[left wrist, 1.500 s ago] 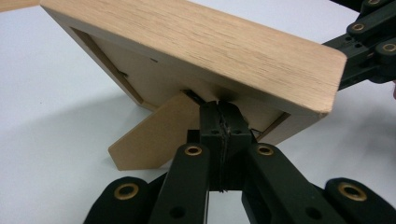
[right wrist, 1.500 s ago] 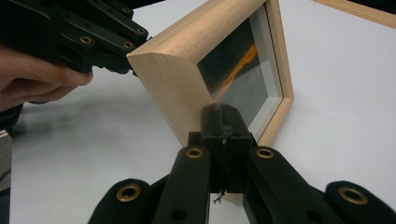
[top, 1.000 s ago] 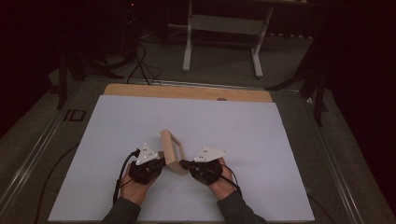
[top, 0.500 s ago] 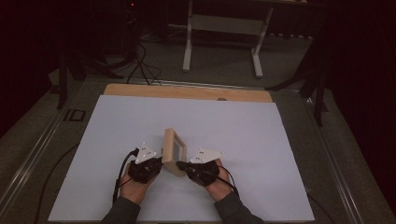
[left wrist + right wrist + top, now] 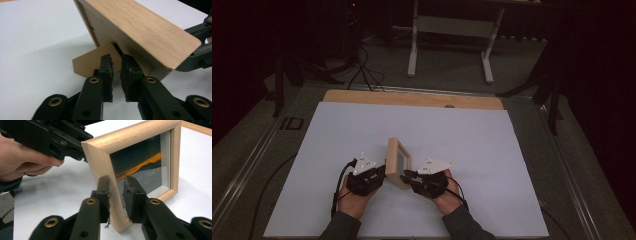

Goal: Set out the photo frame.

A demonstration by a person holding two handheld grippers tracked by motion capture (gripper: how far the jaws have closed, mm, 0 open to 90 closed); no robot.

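Observation:
A light wooden picture frame (image 5: 398, 162) stands on edge on the white table (image 5: 492, 150), between my two grippers. In the left gripper view its back (image 5: 140, 30) leans over me, with a thin stand flap (image 5: 86, 62) folded out. My left gripper (image 5: 116, 72) (image 5: 382, 176) has just been opening; its pads sit a little apart at the flap's root. My right gripper (image 5: 116, 192) (image 5: 407, 176) has also just been opening. The frame's near side rail (image 5: 100, 162) stands between its pads, loosely. Behind the glass is a dark picture with an orange streak (image 5: 142, 167).
A bare wooden strip (image 5: 412, 99) runs along the table's far edge. Beyond it stand white metal legs (image 5: 414, 45), with cables on the floor (image 5: 362, 70). White tabletop stretches to either side of the hands.
The frame now stands more upright between the hands than a second ago. Both hands have stayed where they were.

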